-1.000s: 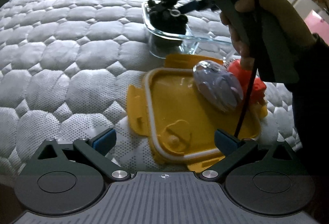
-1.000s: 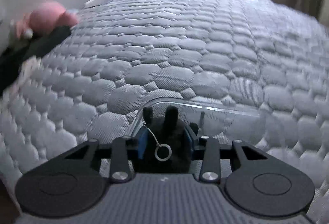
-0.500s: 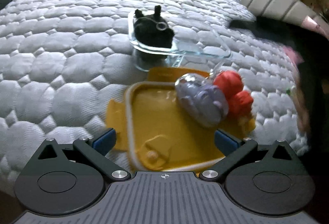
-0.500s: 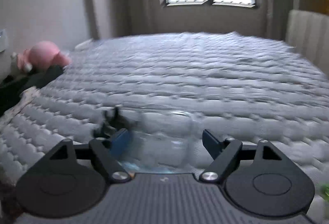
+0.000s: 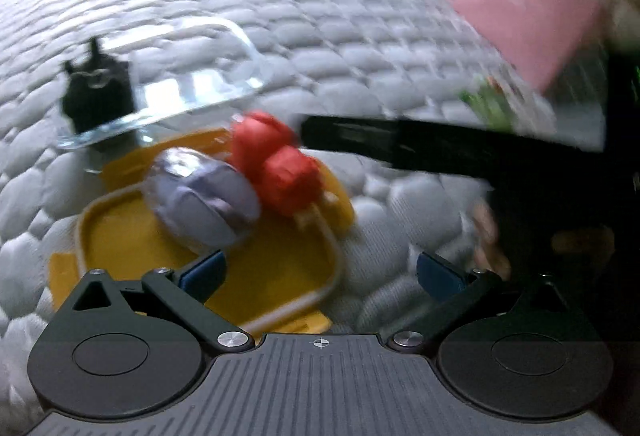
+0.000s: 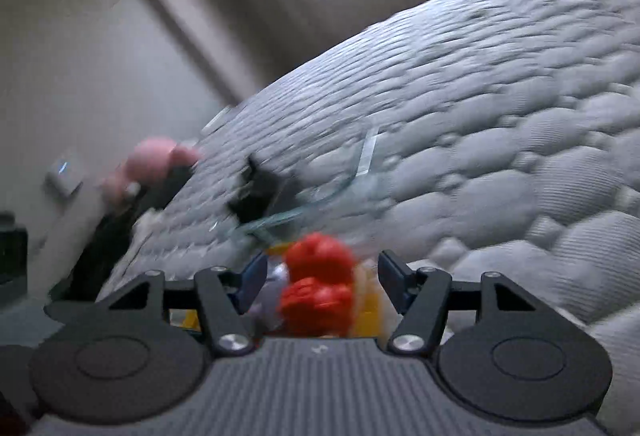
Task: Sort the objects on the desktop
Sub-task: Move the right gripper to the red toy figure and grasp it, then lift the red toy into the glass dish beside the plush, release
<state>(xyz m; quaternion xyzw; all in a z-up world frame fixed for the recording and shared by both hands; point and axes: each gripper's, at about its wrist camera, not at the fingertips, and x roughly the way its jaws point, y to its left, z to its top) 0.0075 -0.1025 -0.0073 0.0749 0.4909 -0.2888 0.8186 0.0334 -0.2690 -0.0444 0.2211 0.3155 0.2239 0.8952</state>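
Observation:
A yellow lid (image 5: 120, 248) lies on the quilted mattress with a lilac oval object (image 5: 200, 203) and a red toy (image 5: 276, 163) on it. Behind it stands a clear glass container (image 5: 192, 83) with a black toy (image 5: 96, 95) at its left end. My left gripper (image 5: 320, 272) hovers open over the lid's right edge, holding nothing. My right gripper (image 6: 322, 270) has the red toy (image 6: 320, 276) between its jaws, which are closing; gaps still show beside the pads. Its dark body (image 5: 400, 147) comes in from the right in the left wrist view.
A pink plush (image 6: 152, 163) and dark clothing lie at the mattress's far left edge. A pink box (image 5: 524, 7) and something green (image 5: 488, 103) sit off to the right. The hand holding the right gripper (image 5: 488, 236) is near my left gripper's right finger.
The right gripper let go of the black toy in the glass container, drew back and swung over to the red toy. The left gripper shifted right and rolled, staying open.

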